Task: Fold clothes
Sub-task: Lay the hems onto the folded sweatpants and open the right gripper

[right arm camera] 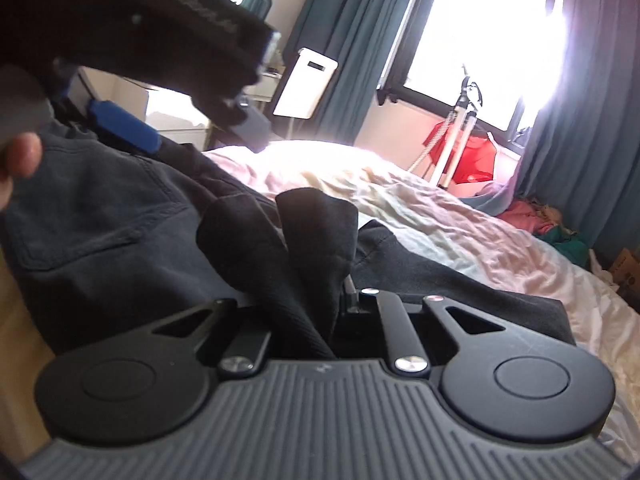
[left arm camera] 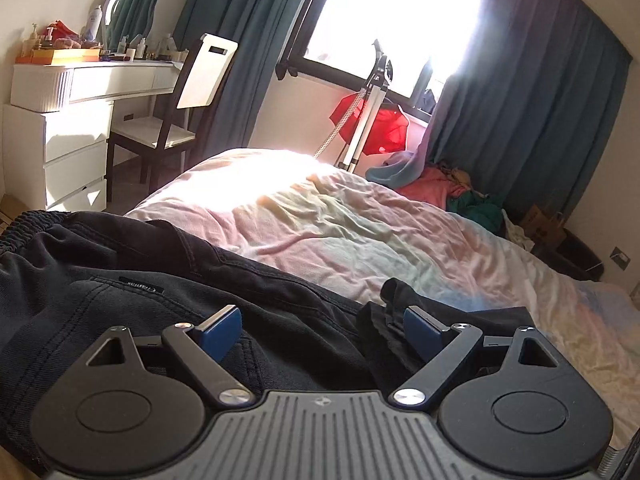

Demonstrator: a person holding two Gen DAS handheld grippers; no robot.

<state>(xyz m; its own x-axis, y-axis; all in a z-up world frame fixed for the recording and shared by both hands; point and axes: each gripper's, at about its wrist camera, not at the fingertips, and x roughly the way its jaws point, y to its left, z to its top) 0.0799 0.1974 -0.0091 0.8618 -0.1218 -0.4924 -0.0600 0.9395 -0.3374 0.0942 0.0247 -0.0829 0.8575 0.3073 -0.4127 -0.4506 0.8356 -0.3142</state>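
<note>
Risk of losing the fold: only a narrow pinch of black cloth clamped in the right tool [right arm camera: 308, 300], pads hidden under the bunched fabric, so a tug across the bed [left arm camera: 360, 216] could pull the cloth free and drop the folded edge in a heap. Likely cause: thick, heavy fabric dragging against the rumpled bed cover. Second risk: a crooked fold, since nothing pins the far side. Left tool [left arm camera: 322, 326] with jaws wide apart and nothing between them, blue pads [left arm camera: 222, 330] just above the cloth, holding nothing down. Third risk: the two tools knocking together, with the left tool [right arm camera: 132, 132] close in the upper left of the right wrist view, a fingertip [right arm camera: 24, 156] of the person's hand showing at that edge.

Black trousers [left arm camera: 120, 304] spread over the near end of the bed, elastic waistband [left arm camera: 28, 228] toward the white dresser [left arm camera: 56, 152] side, a small label [left arm camera: 142, 285] showing on the fabric. Directly under and ahead of the left tool, cloth passing below both open fingers. From the right tool, the same trousers [right arm camera: 104, 216] lying ahead and to the left, one gathered peak of fabric standing up out of the closed jaws, a flat leg or hem running off to the right on the bed. Far end of the bed, toward the window [left arm camera: 392, 16], bare of the trousers; other clothes piled beside the bed near the curtain [left arm camera: 532, 112].
</note>
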